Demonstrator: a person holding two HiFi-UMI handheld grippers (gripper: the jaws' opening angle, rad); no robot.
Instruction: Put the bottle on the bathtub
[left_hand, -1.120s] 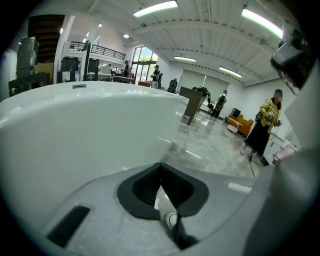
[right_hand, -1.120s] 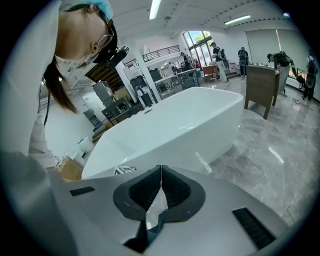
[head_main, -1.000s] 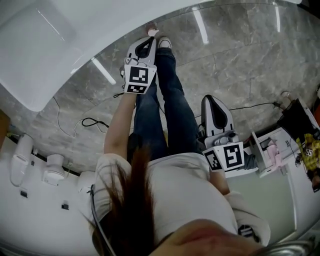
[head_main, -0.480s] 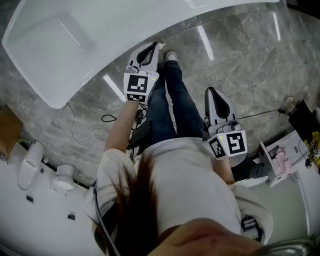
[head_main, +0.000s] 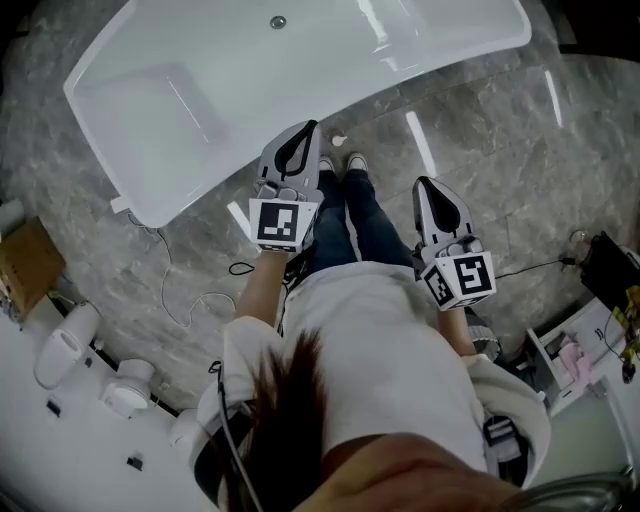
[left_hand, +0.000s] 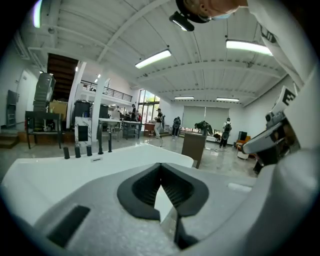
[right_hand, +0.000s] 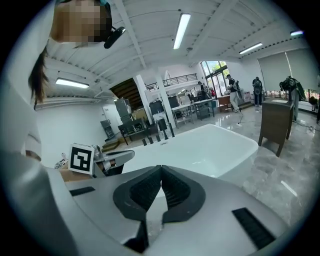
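Both tongs are clenched, and neither has anything in it. From the head view, the left gripper (head_main: 308, 130) and the right gripper (head_main: 423, 187) are held out in front of the person, side by side and apart. Their tips point toward the white bathtub (head_main: 250, 90), which runs slantwise across the grey marble floor (head_main: 480, 130). The bottle (head_main: 338, 141), small and pale, is on that floor just beside the tub's near wall, between the tub and the person's shoes (head_main: 341, 164). It's too small to tell whether it stands or lies. A thin cable (head_main: 190, 300) trails over the floor at the left.

In the left gripper view the dark ribbed pads (left_hand: 145, 187) meet at their tips with nothing between them. Beyond them lies the tub's white rim, with a row of dark posts (left_hand: 87, 150) at its far side.

In the right gripper view the jaws are likewise pressed together and empty. The tub's basin is ahead, and the left gripper's marker cube (right_hand: 82, 158) shows off to the left.
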